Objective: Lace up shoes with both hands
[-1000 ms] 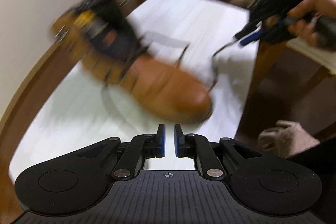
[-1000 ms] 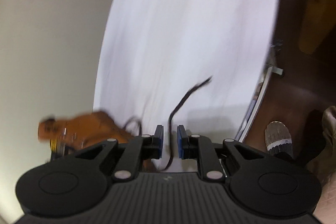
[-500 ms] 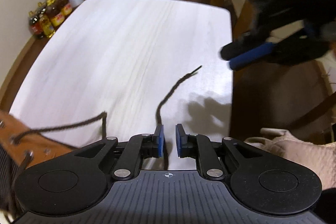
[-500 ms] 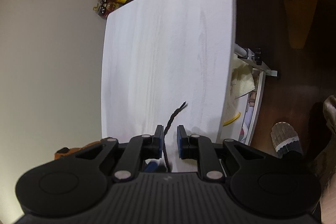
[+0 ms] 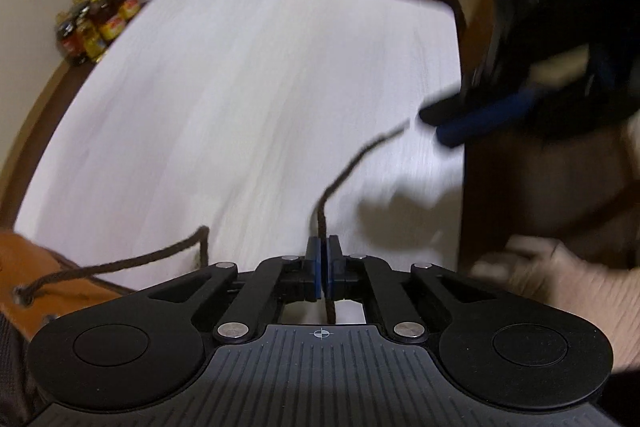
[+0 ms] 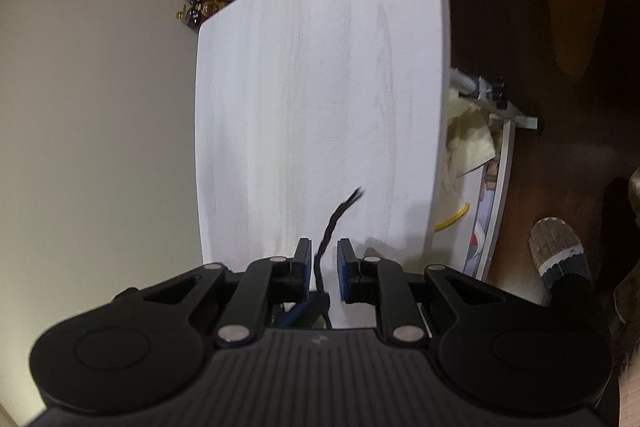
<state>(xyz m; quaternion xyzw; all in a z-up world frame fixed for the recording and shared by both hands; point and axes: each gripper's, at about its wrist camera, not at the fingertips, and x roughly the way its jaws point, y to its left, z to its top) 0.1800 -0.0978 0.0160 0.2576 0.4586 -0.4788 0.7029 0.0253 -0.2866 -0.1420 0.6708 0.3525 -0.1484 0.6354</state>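
My left gripper is clamped on the brown lace, while my right gripper, at two o'clock, stays apart around its tip.

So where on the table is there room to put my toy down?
Most of the white table is bare, from the far edge by the bottles down to the middle. It's crowded near the front: the brown shoe, its lace, the left gripper and the right gripper.

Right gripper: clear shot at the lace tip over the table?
Probably yes. The lace already runs between the open right gripper jaws, free tip just ahead; left gripper pinches it further back.
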